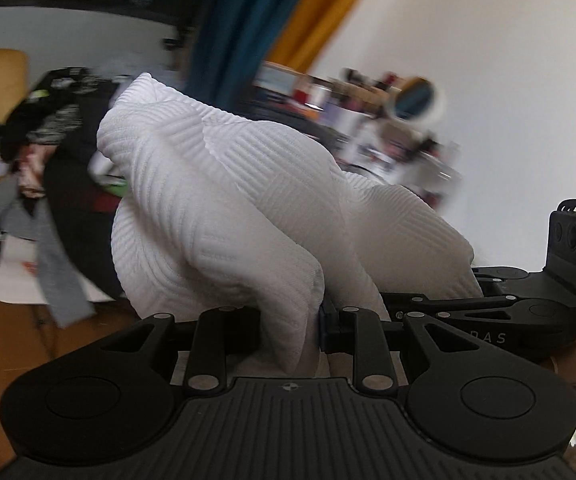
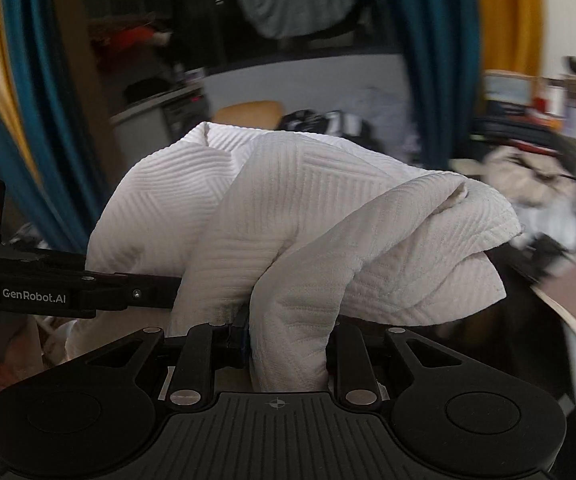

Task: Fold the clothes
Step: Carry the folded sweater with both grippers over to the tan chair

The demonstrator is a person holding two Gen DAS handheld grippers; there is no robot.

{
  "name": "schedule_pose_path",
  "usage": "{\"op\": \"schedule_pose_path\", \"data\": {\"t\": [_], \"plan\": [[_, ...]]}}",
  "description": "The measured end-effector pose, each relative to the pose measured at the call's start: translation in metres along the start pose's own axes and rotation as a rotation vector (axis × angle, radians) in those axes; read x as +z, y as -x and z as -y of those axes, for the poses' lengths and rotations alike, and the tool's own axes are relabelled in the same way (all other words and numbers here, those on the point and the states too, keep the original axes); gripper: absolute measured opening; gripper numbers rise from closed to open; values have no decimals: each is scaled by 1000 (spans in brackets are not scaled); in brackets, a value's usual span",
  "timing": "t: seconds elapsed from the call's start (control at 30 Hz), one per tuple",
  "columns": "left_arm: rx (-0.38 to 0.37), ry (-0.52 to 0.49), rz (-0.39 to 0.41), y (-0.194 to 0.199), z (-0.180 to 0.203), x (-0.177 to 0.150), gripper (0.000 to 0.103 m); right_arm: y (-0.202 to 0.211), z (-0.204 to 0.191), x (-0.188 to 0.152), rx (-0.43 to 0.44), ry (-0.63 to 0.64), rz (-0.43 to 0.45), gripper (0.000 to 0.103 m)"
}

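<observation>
I have the white ribbed garment (image 1: 215,208) pinched in both tools at once: my left gripper (image 1: 316,320) is clamped on a thick fold of it, and my right gripper (image 2: 283,336) bites another bunched fold, cloth spilling up and forward over the jaws of each. The two tools sit close together, the right one just off my left tool's right side. The garment hangs in the air ahead of me, not resting on anything I can see.

My worry is the grip itself. Each bite holds a wad of several layers rather than a clean edge or corner, so when I spread my hands the layers may slide out unevenly and the piece would open twisted, or drop altogether. With the tools so near each other, their linkages could also catch loose cloth.

As for containers, the background is badly smeared; I make out heaps of clothing (image 1: 59,120) beyond my left tool, but no basket or bin that I could vouch for.
</observation>
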State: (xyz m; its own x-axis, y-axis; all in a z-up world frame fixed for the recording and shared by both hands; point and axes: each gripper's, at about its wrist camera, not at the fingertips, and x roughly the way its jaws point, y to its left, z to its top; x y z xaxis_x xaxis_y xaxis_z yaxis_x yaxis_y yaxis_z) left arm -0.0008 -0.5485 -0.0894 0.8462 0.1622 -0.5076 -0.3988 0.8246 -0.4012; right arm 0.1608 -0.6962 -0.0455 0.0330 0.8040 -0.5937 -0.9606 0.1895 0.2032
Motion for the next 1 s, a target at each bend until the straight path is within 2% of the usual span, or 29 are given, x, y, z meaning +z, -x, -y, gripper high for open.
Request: {"op": "schedule_pose_path", "data": {"t": [0.17,0.33,0.47,0.63,0.83,1.0], "plan": [[42,39,18,-40,-84,50,26,-99,14,65,70,46,-26,20],[55,65,-18,-94,-158,124,26,-183,32,138,78,60,-69,19],[51,60,1,-104,-203,173,26,-235,46,191,88,73,-45,19],[71,34,5,-103,-248,215,26,-293,51,233,98,53,-5,19],[56,40,-17,-94,-337,256,26,-370,17,270,97,57,-23,19],[40,-31,-70,-74,-429,281,26,-447,-50,290,58,2,12,19]]}}
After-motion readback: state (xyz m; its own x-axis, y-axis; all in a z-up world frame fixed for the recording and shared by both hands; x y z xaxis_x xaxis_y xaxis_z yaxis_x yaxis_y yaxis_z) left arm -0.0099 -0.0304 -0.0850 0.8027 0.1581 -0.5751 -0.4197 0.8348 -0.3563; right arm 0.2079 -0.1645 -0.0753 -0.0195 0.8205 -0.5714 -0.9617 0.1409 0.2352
